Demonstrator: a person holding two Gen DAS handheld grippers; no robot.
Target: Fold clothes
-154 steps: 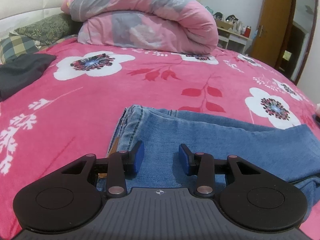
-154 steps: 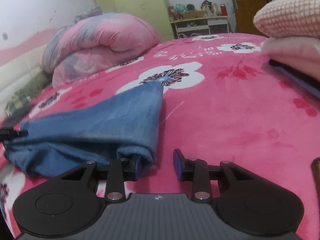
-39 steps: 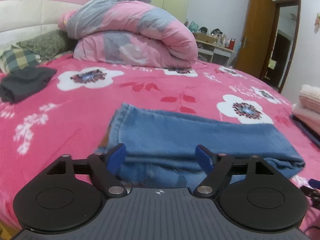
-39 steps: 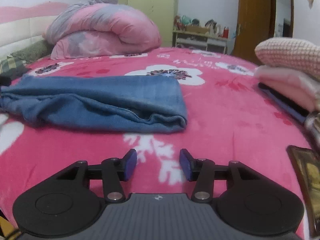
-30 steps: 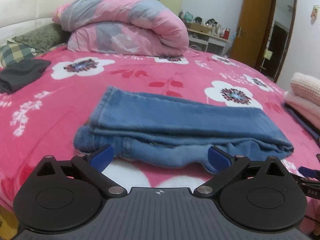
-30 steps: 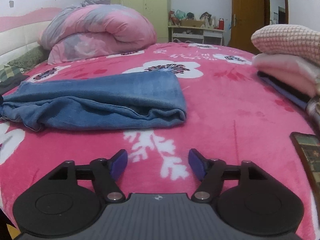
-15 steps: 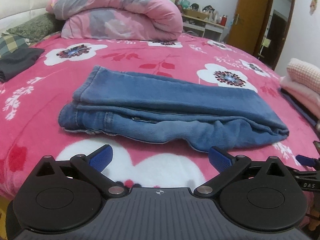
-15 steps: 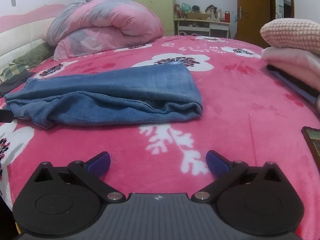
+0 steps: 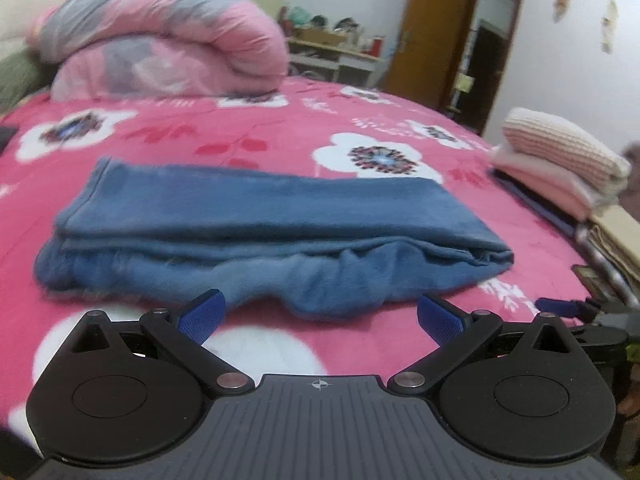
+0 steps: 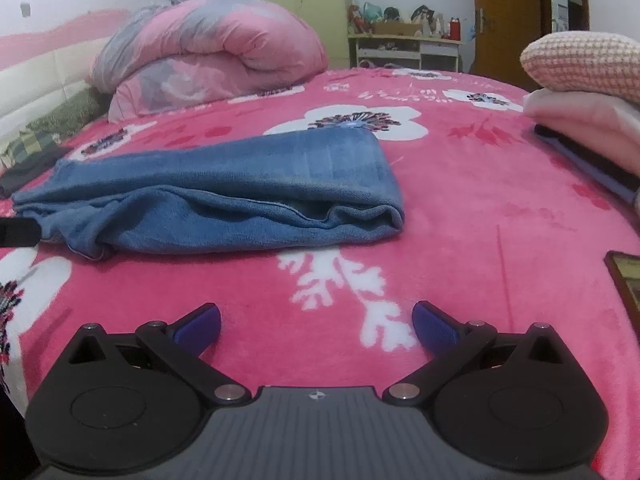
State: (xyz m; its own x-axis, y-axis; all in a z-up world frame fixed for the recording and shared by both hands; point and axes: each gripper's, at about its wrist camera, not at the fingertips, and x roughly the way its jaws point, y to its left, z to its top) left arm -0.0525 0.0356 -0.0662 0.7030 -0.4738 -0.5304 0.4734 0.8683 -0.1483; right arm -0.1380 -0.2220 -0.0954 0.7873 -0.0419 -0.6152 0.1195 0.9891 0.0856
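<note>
Folded blue jeans lie lengthwise on the pink floral bed, both tools released: the left tool gapes just short of the denim's near edge, the right tool, jaws just spread wide, holds nothing. One fold looks done; the next likely calls for pinching an end and doubling it over

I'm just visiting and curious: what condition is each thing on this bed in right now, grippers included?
Jeans: folded lengthwise, lying flat on the blanket, not held.
Left gripper: open, empty.
Right gripper: open, empty, its jaws have just been opening.
Quilt: rolled up.
Pink sweaters: folded, stacked.
</note>
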